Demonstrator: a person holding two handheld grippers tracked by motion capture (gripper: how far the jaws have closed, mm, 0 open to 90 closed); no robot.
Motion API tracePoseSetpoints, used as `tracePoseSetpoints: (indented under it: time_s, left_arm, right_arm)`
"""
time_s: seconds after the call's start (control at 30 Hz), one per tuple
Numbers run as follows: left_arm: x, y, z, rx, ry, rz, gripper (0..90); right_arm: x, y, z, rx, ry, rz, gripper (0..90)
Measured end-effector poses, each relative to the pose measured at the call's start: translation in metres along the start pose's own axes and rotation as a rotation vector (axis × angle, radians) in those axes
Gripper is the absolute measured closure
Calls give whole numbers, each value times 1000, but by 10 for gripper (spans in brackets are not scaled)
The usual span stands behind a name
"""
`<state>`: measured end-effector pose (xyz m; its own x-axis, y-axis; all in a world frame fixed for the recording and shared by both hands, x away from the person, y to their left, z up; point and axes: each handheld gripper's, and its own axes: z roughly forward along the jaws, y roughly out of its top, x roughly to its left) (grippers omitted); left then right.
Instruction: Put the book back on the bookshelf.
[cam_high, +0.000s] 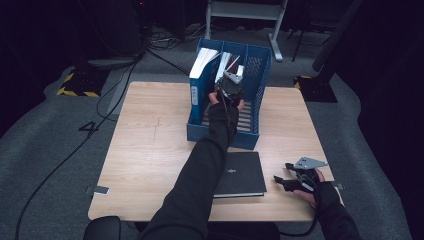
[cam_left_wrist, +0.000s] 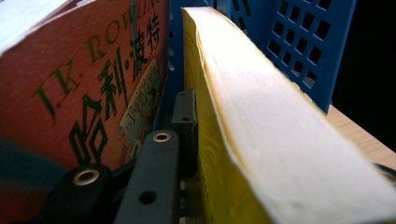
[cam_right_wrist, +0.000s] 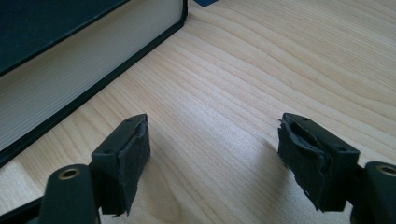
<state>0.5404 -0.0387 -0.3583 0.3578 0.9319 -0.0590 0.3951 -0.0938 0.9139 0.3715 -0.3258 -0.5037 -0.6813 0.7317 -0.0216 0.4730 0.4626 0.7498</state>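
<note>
- Over the table's far half, high view: left gripper sits down inside the blue file rack at 12 o'clock, gripping the top of a book stood upright in a middle slot. A blue-spined book leans in the slot at its 9 o'clock. The black book lies flat near the front edge, with the right gripper resting on the wooden table at its 3 o'clock, jaws spread, nothing held.
- Left gripper view: jaws closed partway across the yellow-covered book; one pad presses its cover at 9 o'clock, the other jaw barely shows at the far right edge. Long axis of the book runs away toward 12 o'clock, page edge up. The red book stands just beside at 9 o'clock. Likely next move is seating the book straight down, so the gap beside the red book matters.
- Right gripper view: jaws wide apart, bare tabletop between, black book at 10 o'clock, near but apart. The right hand is nearer to it.
</note>
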Motion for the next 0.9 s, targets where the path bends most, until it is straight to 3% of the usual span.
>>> tracePoseSetpoints:
  time_s: [0.53,0.9]
  left_arm:
    - [3,-14,-12,-1,-29,38,717]
    - [3,-17,-17,-11,-40,29,672]
  right_arm:
    - [2,0,0,-5,-15,-20,254]
    - [2,0,0,-4,-14,-16,254]
